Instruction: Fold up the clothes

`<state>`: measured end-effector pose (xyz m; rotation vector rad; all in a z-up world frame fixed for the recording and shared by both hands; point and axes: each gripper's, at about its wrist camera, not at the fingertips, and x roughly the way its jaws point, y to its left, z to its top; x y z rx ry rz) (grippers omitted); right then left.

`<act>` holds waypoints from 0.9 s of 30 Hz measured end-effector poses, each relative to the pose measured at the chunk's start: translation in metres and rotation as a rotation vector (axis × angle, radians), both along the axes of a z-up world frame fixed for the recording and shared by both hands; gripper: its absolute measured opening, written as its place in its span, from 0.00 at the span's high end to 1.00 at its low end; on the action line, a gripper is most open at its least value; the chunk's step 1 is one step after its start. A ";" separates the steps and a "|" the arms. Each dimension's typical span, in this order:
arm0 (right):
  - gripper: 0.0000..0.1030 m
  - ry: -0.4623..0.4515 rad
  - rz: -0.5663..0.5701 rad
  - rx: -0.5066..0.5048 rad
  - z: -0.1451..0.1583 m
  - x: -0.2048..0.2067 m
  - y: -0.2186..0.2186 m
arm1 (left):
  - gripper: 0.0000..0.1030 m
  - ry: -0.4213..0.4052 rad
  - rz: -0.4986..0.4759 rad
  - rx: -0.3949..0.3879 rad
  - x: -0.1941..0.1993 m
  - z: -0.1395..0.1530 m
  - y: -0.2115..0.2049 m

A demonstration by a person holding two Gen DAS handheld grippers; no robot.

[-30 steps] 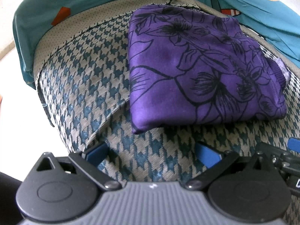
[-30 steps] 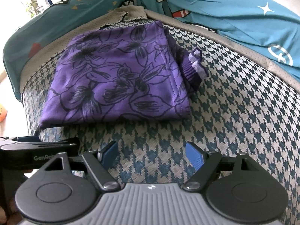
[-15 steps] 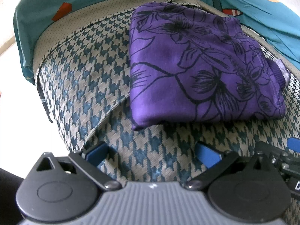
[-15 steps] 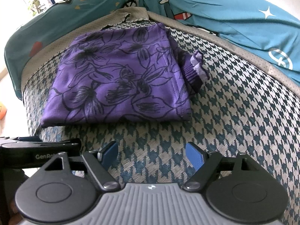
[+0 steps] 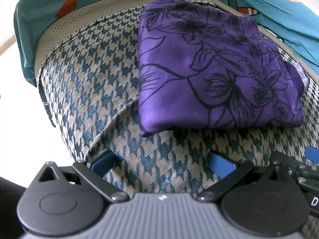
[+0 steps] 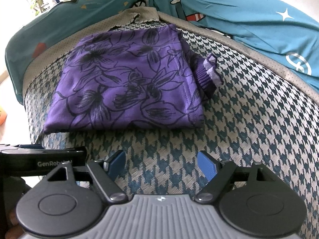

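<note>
A purple garment [image 5: 215, 69] printed with black flowers lies folded into a flat rectangle on a houndstooth cushion [image 5: 95, 83]. The right wrist view shows the same purple garment [image 6: 127, 87] with a ribbed cuff [image 6: 209, 73] sticking out at its right side. My left gripper [image 5: 161, 162] hovers open just in front of the garment's near edge, nothing between its blue pads. My right gripper [image 6: 161, 162] is open too, over bare cushion [image 6: 249, 119] short of the garment, and holds nothing.
Teal printed cloth [image 6: 239, 16] is draped behind and to the right of the cushion. A grey dotted border [image 5: 83, 18] runs along the cushion's back. The cushion drops off at the left [image 5: 49, 107]. The other gripper's black body [image 6: 39, 159] shows at lower left.
</note>
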<state>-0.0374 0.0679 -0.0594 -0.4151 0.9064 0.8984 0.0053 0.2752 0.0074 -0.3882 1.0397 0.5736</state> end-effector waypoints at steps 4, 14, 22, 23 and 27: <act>0.23 0.001 -0.002 -0.002 0.000 0.000 0.000 | 0.00 0.000 -0.004 0.004 0.000 0.000 -0.001; 0.23 0.002 -0.002 -0.002 -0.001 0.000 0.000 | 0.00 0.001 -0.009 0.010 0.000 0.000 -0.002; 0.23 0.002 -0.001 -0.003 -0.001 0.000 0.001 | 0.00 0.000 -0.012 0.009 -0.001 0.000 -0.001; 0.23 0.002 0.000 -0.004 -0.001 0.000 0.001 | 0.00 0.000 -0.012 0.010 -0.001 0.000 -0.001; 0.23 0.002 0.001 -0.004 0.000 0.000 0.001 | 0.00 -0.002 -0.012 0.012 -0.002 -0.001 -0.002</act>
